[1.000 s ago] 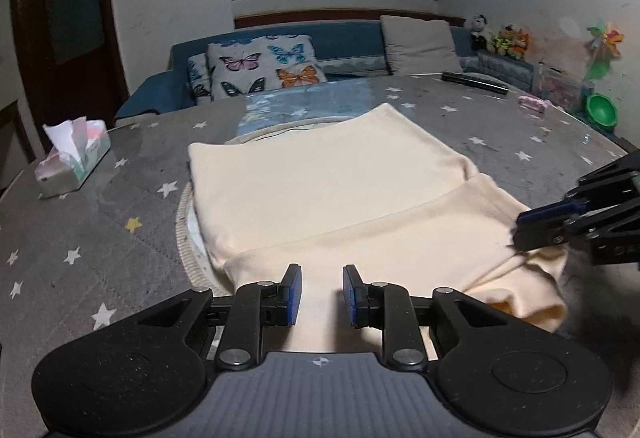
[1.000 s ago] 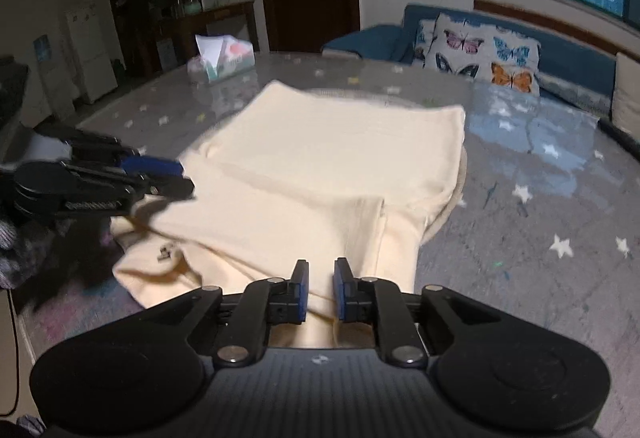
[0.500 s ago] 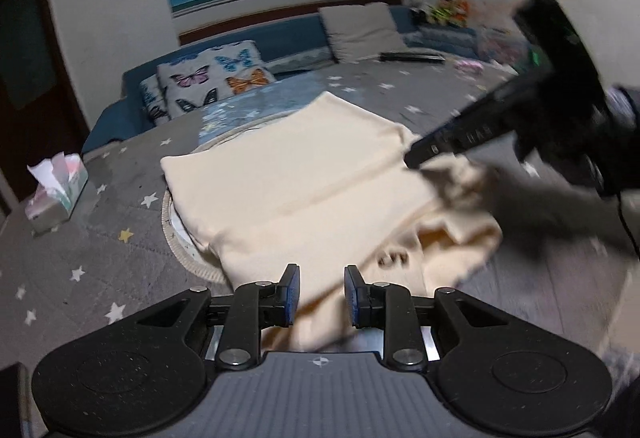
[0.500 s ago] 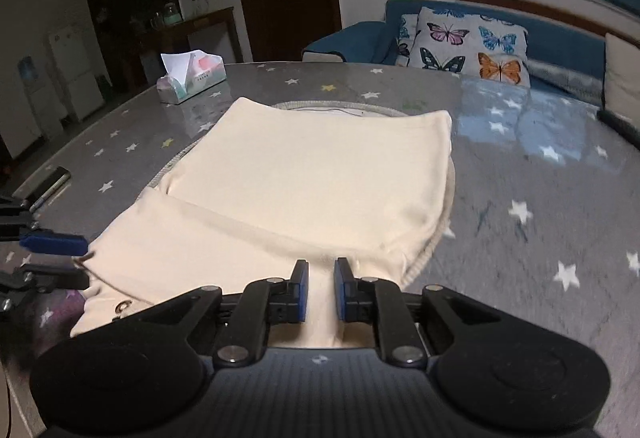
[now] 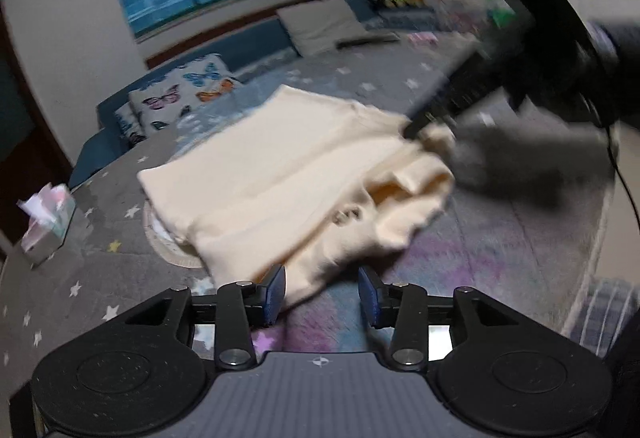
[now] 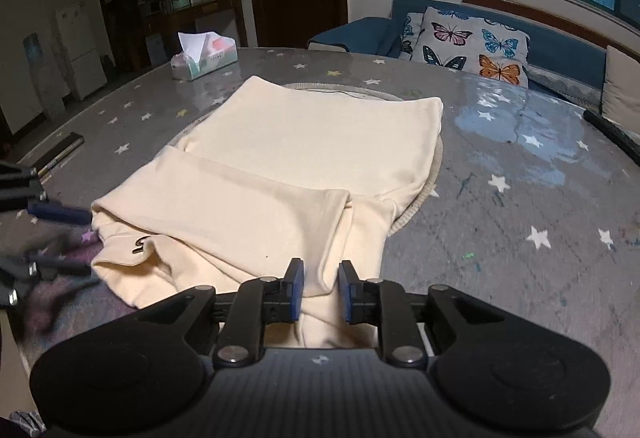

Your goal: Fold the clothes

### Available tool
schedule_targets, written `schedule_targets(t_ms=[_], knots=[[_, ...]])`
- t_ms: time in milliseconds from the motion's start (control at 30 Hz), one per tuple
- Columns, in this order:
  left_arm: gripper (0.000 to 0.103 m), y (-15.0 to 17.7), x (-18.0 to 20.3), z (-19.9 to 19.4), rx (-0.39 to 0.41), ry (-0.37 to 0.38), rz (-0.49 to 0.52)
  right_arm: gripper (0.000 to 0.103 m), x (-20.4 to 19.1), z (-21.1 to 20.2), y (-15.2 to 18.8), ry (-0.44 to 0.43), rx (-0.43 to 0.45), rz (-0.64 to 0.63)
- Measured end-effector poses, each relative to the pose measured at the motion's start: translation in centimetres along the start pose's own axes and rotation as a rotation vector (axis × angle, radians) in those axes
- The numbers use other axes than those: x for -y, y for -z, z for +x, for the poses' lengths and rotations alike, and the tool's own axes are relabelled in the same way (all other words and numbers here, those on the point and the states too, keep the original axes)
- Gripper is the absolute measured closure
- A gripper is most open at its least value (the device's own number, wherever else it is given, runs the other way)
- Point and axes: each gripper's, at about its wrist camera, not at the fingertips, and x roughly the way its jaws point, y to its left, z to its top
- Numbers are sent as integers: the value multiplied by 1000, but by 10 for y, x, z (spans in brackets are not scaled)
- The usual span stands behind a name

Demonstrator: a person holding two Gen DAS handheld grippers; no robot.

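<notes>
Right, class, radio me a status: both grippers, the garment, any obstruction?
Left gripper open, empty. Right gripper open over cream garment. Garment part-folded on table. Nothing in the way.

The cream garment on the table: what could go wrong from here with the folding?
1. The left gripper has its jaws apart at the cream garment near edge, so that bunched corner may slump and spoil the fold.
2. The hem hangs near the table edge and could slide off.
3. The right gripper straddles fabric loosely and may catch only one layer.

Blurred right hand-held gripper (image 5: 416,124) over garment (image 5: 288,174)
</notes>
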Motion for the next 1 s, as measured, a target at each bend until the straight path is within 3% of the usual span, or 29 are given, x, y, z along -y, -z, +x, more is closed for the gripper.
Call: schedule_targets(t_ms=[133,233,333,600,900,1000], knots=[[62,-1,-24,2,8,-58,-132,85,6,-8,5,-9,21,54],[62,6,-34,13,-21,-35,-204,84,11,-9,13,-7,11,94],[62,13,-37,22,-55,-15,-209,84,15,-11,18,-7,6,117],[60,7,-24,2,-8,-22,-93,84,20,-14,22,-1,-5,138],[58,3,15,16,7,-2,99,84,18,-26,23,16,-4,95],[58,1,21,20,26,6,137,76,14,-36,21,25,5,50]])
